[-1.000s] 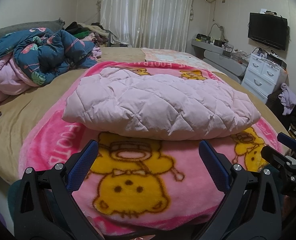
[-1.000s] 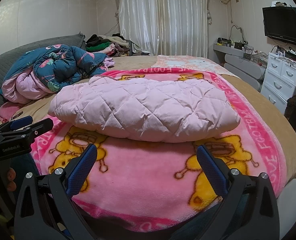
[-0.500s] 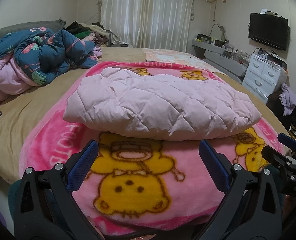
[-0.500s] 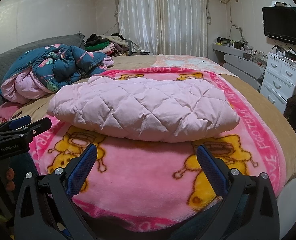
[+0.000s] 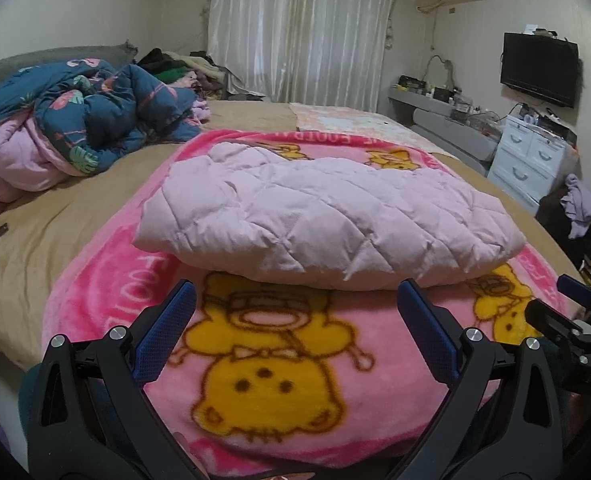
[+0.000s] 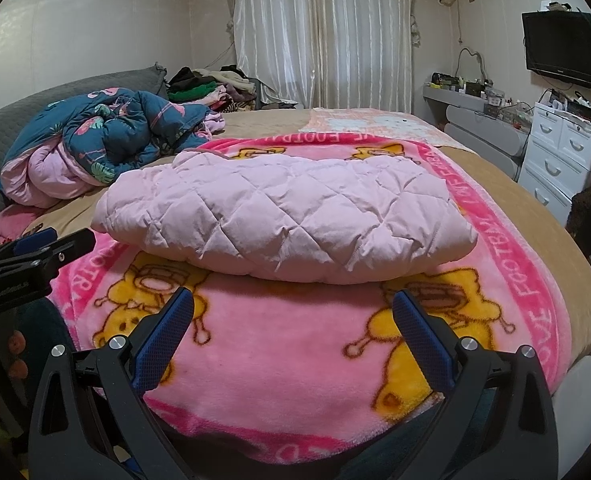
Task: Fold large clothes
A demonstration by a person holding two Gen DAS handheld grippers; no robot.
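A pale pink quilted jacket (image 5: 323, 224) lies folded into a flat bundle on a pink cartoon blanket (image 5: 263, 364) on the bed; it also shows in the right wrist view (image 6: 287, 220). My left gripper (image 5: 295, 300) is open and empty, just short of the jacket's near edge, above the blanket. My right gripper (image 6: 293, 308) is open and empty, also just short of the near edge. Each gripper shows at the edge of the other's view: the right one (image 5: 575, 320), the left one (image 6: 35, 248).
A crumpled blue flowered duvet (image 5: 83, 128) lies at the bed's left, with a clothes pile (image 6: 207, 88) behind it. A white drawer unit (image 5: 531, 160) and a wall TV (image 5: 539, 68) stand at the right. Clothes hang on a dark chair (image 5: 579, 212).
Both grippers have edged slightly closer to the folded jacket. Both stay open; the jacket has not moved.
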